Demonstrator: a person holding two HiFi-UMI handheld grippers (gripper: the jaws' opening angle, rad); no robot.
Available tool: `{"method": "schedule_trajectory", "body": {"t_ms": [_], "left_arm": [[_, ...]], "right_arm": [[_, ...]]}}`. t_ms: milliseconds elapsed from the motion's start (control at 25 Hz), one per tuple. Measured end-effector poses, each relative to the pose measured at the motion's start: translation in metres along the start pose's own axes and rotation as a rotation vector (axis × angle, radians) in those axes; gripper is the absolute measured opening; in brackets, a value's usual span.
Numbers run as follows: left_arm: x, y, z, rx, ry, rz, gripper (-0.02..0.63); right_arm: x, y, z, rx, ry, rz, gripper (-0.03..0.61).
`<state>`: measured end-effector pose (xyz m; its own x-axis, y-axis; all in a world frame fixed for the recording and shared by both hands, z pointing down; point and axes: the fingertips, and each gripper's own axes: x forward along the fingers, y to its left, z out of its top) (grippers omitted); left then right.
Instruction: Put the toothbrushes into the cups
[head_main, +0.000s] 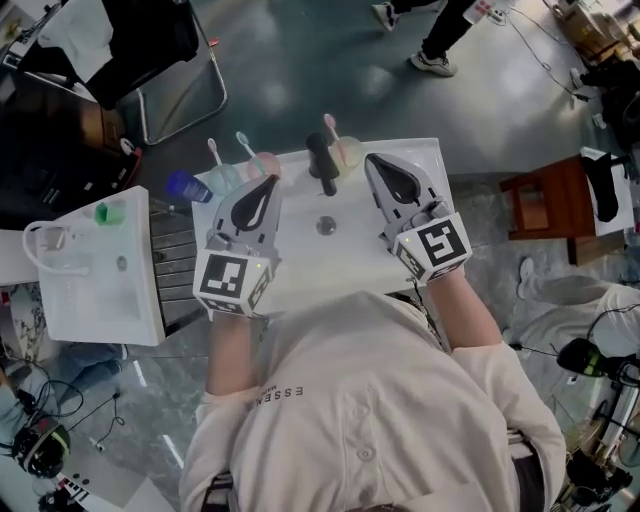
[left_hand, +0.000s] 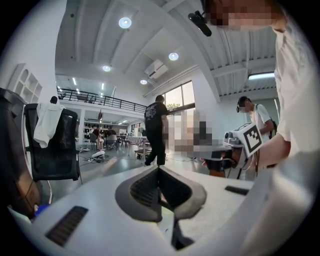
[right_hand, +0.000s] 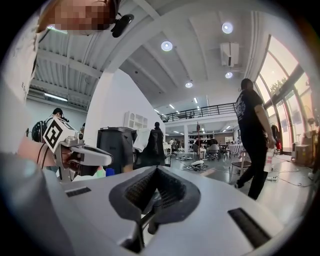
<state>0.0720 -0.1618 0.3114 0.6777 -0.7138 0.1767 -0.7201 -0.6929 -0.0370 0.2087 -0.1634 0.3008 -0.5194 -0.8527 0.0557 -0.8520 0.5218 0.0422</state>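
Three toothbrushes, three cups, one brush standing in each. Left toothbrush (head_main: 214, 152) in the blue cup (head_main: 224, 180), middle toothbrush (head_main: 244, 144) in the pink cup (head_main: 264, 165), right toothbrush (head_main: 329, 125) in the yellow cup (head_main: 348, 152). All three cups along the back rim of the near sink (head_main: 300, 270), two to the left of the one black faucet (head_main: 322, 168) and one to its right. One drain (head_main: 326, 226) in the basin.

Two grippers over that sink, tips toward the cups and touching none. Left gripper (head_main: 268, 182) (left_hand: 159, 170) clenched on nothing, jaws together. Right gripper (head_main: 372, 160) (right_hand: 156, 170) likewise clamped tight and empty.

One blue object (head_main: 186, 186) just left of the sink. Second sink (head_main: 100, 290) further left, with one green item (head_main: 108, 212) on its rim.
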Motion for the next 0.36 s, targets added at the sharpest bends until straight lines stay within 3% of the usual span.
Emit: {"method": "schedule_trajectory", "body": {"t_ms": [360], "left_arm": [[0.0043, -0.0033, -0.0041, -0.001, 0.011, -0.020, 0.001]], "right_arm": [[0.0007, 0.0016, 0.0026, -0.007, -0.008, 0.008, 0.014]]}}
